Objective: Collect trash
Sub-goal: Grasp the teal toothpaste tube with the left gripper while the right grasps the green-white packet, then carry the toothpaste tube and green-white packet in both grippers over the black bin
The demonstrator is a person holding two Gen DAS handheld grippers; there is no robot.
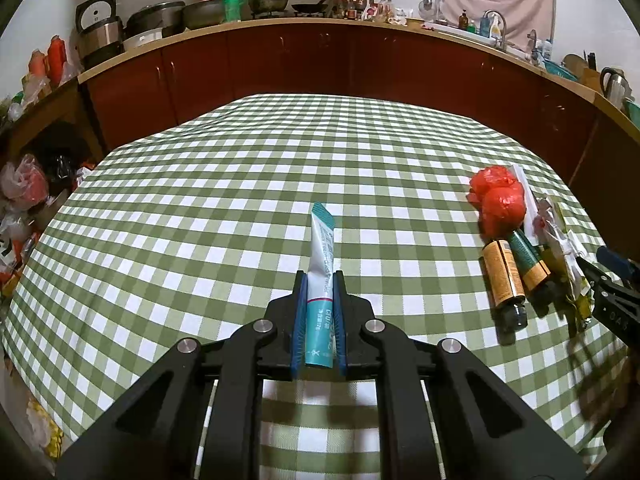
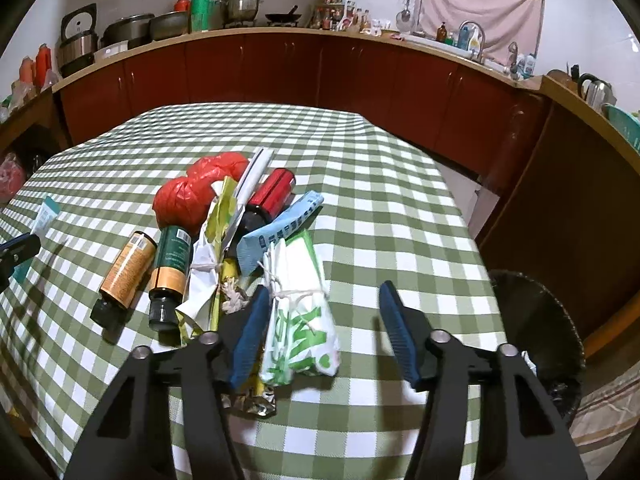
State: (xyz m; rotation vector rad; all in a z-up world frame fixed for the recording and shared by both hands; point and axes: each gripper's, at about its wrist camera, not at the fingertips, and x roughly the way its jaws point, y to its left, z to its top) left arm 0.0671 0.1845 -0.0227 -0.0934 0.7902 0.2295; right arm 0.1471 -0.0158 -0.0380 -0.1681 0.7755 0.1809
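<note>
Two grippers split your work: your left gripper (image 1: 319, 312) pinches the teal-and-white squeeze tube (image 1: 321, 264) at centre frame for carrying, while your right gripper (image 2: 328, 332) gapes empty around the green-and-white tied plastic bag (image 2: 300, 320), low centre, beside the trash heap.

Dim indoor light, strong fisheye bend

Dark vignette fills the corners; counters curve sharply; soft shadows fall toward the camera on the checked tablecloth (image 1: 248, 168); focus is fairly sharp throughout.
</note>
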